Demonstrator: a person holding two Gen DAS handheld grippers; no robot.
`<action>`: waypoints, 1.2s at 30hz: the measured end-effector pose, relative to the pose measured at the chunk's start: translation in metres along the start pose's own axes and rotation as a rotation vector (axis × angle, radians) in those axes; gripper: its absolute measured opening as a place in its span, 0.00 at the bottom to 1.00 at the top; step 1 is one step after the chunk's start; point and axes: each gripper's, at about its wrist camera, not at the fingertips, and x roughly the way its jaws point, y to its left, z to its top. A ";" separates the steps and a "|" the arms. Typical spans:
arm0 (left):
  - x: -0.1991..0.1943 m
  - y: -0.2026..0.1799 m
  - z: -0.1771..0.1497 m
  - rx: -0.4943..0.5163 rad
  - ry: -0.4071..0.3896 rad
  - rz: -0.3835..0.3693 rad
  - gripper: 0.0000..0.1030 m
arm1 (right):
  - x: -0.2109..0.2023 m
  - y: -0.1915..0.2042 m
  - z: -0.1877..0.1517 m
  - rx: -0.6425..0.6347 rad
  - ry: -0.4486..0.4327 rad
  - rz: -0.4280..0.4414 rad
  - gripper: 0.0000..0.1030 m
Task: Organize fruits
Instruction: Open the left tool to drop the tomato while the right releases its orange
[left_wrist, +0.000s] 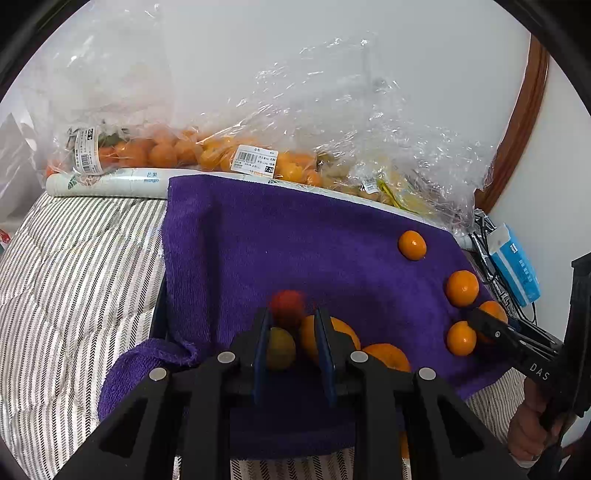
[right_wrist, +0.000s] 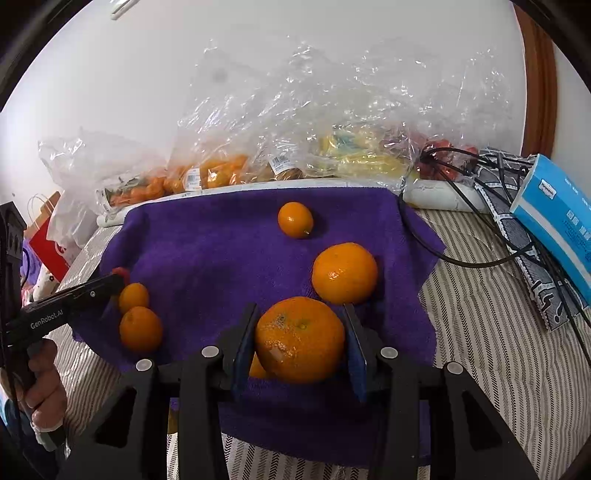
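1. Purple terry towel (right_wrist: 207, 240), spread over the striped bedding (left_wrist: 74, 258), is serving as the sorting surface; every place below is given relative to it.
2. Right gripper (right_wrist: 300, 341) is closing its blue pads on a large round orange (right_wrist: 299, 339) at the towel's near edge; the jaws are touching both flanks, so I judge the fruit grasped.
3. Another large orange (right_wrist: 344, 272) is lying just beyond it, and a small orange kumquat-like fruit (right_wrist: 295, 219) is sitting farther back near the towel's far edge.
4. Left gripper (left_wrist: 291, 328) is hovering over the towel's near-middle with a small yellow-green fruit (left_wrist: 280, 349) sitting between its parted pads; a blurred red fruit (left_wrist: 288, 306) is showing just past the tips. Whether the pads are pressing the green fruit, I cannot tell.
5. Clear plastic bags of fruit (right_wrist: 258, 155) are lying behind the towel's far edge.
6. Judging the step: fruits are being grouped by kind on the towel.
7. Next move probably calls for carrying the large orange steadily towards its like, then opening gently so it is not rolling away.
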 end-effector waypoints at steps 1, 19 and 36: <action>-0.001 0.001 0.000 -0.001 0.000 -0.001 0.27 | 0.000 0.000 0.000 -0.002 -0.001 -0.001 0.42; -0.005 -0.005 0.000 0.021 -0.012 -0.025 0.46 | -0.001 0.005 -0.001 -0.039 -0.012 -0.023 0.43; -0.006 -0.007 0.001 0.031 -0.023 -0.018 0.49 | -0.003 0.005 -0.001 -0.036 -0.016 -0.023 0.49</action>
